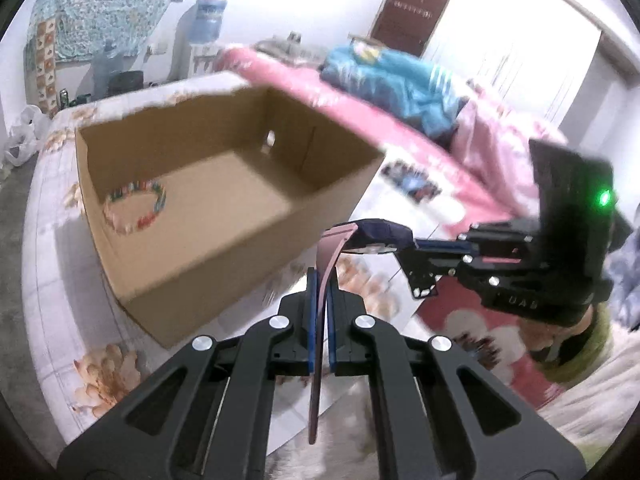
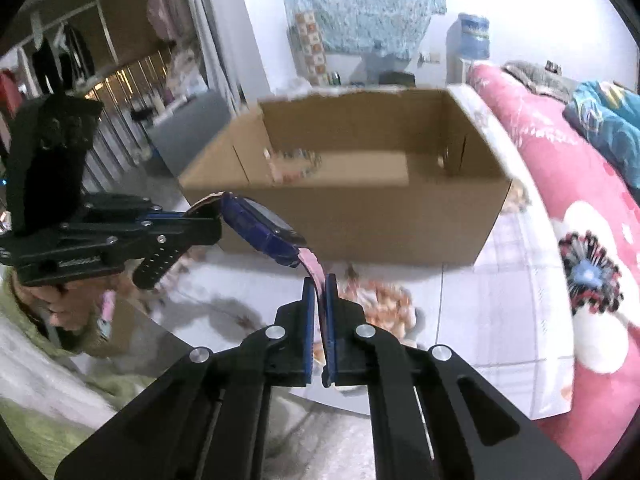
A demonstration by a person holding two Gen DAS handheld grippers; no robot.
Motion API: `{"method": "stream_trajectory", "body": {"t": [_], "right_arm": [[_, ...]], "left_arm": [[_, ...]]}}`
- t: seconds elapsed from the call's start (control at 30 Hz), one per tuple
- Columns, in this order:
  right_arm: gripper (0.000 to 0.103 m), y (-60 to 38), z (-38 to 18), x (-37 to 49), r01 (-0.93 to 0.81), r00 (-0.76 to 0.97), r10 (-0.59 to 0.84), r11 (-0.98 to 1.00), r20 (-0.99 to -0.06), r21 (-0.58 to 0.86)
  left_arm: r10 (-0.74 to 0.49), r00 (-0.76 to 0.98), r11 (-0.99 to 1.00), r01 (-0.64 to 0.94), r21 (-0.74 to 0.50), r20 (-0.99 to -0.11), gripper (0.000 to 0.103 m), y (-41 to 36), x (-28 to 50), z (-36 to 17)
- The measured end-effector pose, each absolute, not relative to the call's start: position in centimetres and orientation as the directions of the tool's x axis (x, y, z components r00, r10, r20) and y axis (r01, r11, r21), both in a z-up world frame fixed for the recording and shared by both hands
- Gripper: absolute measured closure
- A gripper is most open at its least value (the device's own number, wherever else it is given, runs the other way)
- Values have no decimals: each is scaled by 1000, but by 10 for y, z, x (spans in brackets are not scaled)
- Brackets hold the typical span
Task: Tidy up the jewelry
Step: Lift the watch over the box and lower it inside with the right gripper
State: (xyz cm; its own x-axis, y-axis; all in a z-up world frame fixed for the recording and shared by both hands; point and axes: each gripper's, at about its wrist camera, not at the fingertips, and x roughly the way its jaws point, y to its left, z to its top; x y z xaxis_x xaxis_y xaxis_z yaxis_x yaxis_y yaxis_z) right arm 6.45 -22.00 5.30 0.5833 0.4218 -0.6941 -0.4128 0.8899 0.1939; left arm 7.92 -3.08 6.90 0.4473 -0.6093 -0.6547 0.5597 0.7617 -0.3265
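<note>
While both tongs are clamped on the same watch [image 1: 380, 236], it hangs in the air between them, just in front of the cardboard box [image 1: 224, 208]. The left gripper [image 1: 320, 284] has its blue pads pressed shut on one pink strap, which runs down between the jaws toward the camera. The right gripper [image 2: 320, 284] is closed on the other pink strap, close under the blue watch case.

The straps look soft and bendy, so they sag and twist wherever they are not pinched. The case is the stiff, heavier part and will swing if only one strap is held. The glass face is likely the fragile spot, so the flat of the strap near the case seems the safer place to take hold.

A beaded bracelet [image 1: 134, 208] already lies on the box floor. The box stands on a flowered bedsheet [image 1: 100, 372].
</note>
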Motion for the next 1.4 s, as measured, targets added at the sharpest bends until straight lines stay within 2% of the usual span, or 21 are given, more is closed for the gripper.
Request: {"method": "stream_trajectory", "body": {"t": [0.17,0.3,0.43,0.53,0.67,0.83,0.87,0.97,1.03,1.07,1.13,1.2,1.4], "right_arm": [[97,-226,94,99,-420,582,450,880,-677,223],[97,-229,104,164,-422,499,461,869,-734,259],[97,-222,75,245,-401,349,431,871,-832,283],[98,-214,44,292,-369,238,361,892,-902,260],[98,-196,13,333,-385,174,241,909,-955,159],[97,-179,-6,367,-428,186,138,903,-973,47],[97,-176,-8,371,-433,192,117,901,-974,22],[94,-171,-7,379,-446,232,92,895,-968,-22],[93,-170,-3,382,-449,266,87,892,-960,-44],[92,-170,0,384,-445,284,90,894,-955,-48],[91,-171,7,385,-448,324,108,893,-940,-52],[80,-173,14,385,-441,355,117,896,-928,-55],[79,-183,39,377,-405,427,132,913,-895,-58]], "left_arm": [[-638,440,741,575,-348,-632,100,-28,106,106],[-629,412,750,545,-375,-659,100,-31,151,111],[-635,274,760,393,-518,-723,100,-27,226,78],[-628,175,772,265,-578,-758,100,-26,269,41],[-593,79,802,144,-579,-801,100,-33,305,-1],[-484,56,869,151,-472,-873,98,-48,325,-22],[-471,54,876,145,-459,-881,92,-49,327,-23],[-467,45,879,131,-458,-883,58,-52,327,-24],[-458,64,884,139,-446,-887,52,-52,327,-22],[-457,61,884,143,-446,-887,45,-52,327,-21],[-467,73,880,134,-455,-881,43,-49,324,-20],[-493,82,867,135,-480,-866,39,-47,325,-19],[-516,130,856,128,-501,-847,38,-32,317,-2]]}}
